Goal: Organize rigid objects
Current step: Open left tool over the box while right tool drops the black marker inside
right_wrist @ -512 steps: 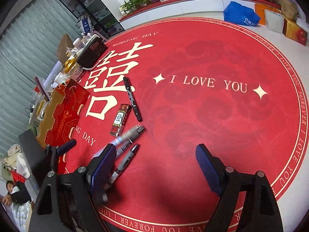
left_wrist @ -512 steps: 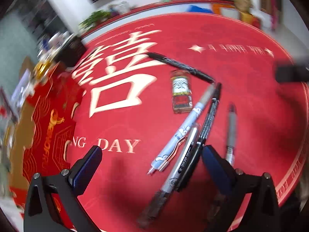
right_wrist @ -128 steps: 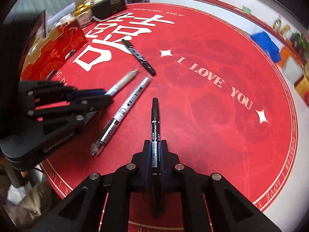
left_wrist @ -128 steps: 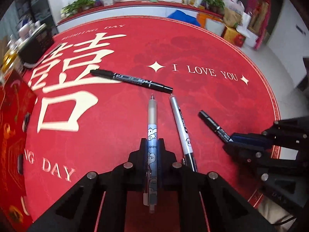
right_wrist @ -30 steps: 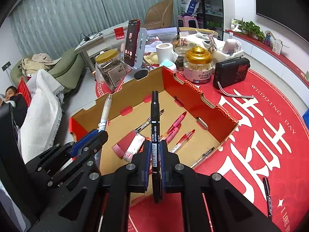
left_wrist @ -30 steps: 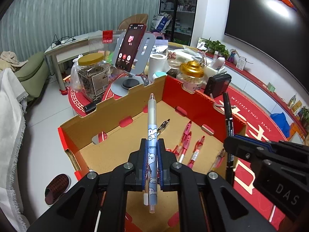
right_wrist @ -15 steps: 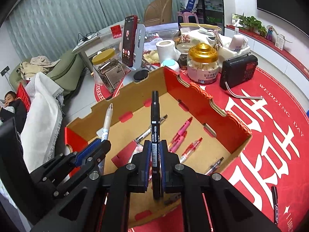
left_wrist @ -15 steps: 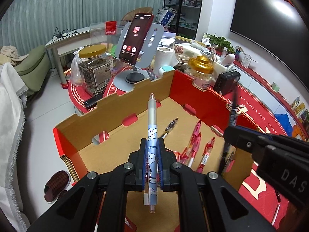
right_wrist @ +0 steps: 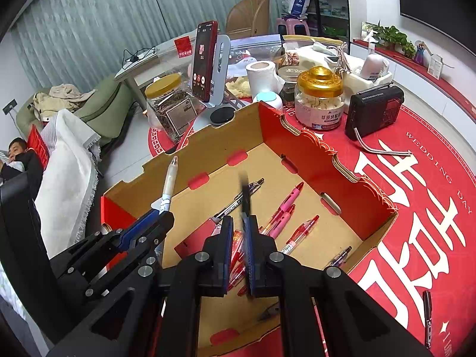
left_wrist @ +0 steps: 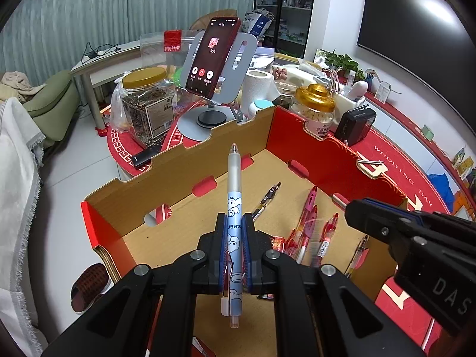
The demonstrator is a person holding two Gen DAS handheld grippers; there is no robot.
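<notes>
blue pen (left_wrist: 233, 208) | clamped in L gripper (left_wrist: 233, 248) over box (left_wrist: 166, 178) | R gripper (right_wrist: 238, 250) apart, black marker (right_wrist: 245, 195) blurred

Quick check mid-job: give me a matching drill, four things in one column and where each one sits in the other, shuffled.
1. cartoon pen
2. pink pens
3. radio
4. phone

A. propped on the grey stand
B. lying in the cardboard box
C. clamped in the left gripper
D. standing on the red tablecloth

Pairs: 1-C, 2-B, 3-D, 4-A
</notes>
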